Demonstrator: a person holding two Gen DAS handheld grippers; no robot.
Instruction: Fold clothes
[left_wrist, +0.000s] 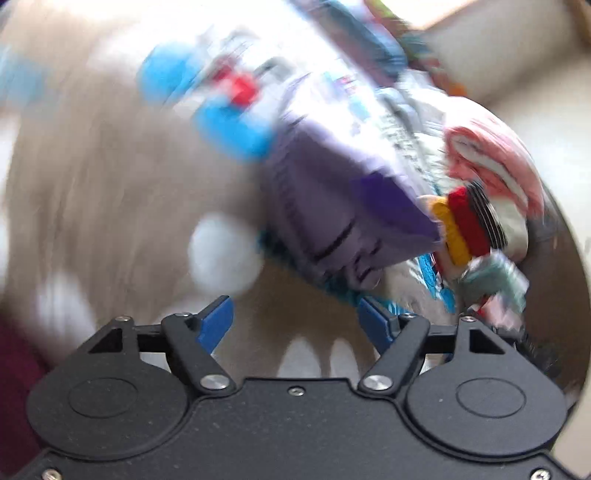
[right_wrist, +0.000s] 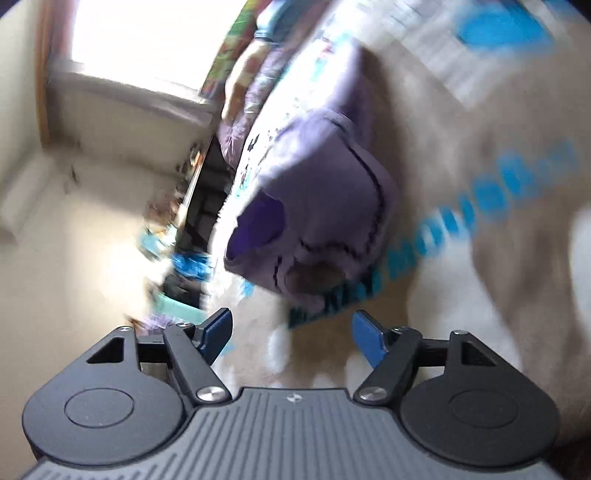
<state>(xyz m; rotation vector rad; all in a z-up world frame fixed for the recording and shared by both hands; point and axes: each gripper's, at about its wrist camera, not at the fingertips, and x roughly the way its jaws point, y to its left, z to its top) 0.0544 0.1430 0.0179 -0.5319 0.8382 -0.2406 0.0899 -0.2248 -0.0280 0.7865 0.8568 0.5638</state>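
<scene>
Both views heavily motion-blurred; left gripper (left_wrist: 295, 325) has its blue fingers spread wide, nothing between them; right gripper (right_wrist: 291, 332) likewise spread and empty.

Task's thing: lilac garment (left_wrist: 332, 206) with dark stitch lines and a deeper purple patch; it lies bunched on the beige blanket (left_wrist: 110, 184), ahead of both grippers and above the finger gap in each view; in the left view it sits ahead and a little right of centre, in the right view (right_wrist: 317, 192) ahead and about centred, slightly left; long axis runs diagonally, from near the fingers up and away toward the far clutter; neither gripper touches it; which is nearer cannot be told through the blur, they look about equal.

Whether the garment is folded or only crumpled: cannot tell; edges smeared.

Surface: soft beige blanket with white blotches and blue printed lettering (right_wrist: 480, 206); looks like a bed. Beyond the garment, a pile of mixed clothes (left_wrist: 480, 206), pink, red, yellow; room has pale walls (right_wrist: 92, 221) and a bright window (right_wrist: 147, 33).
</scene>
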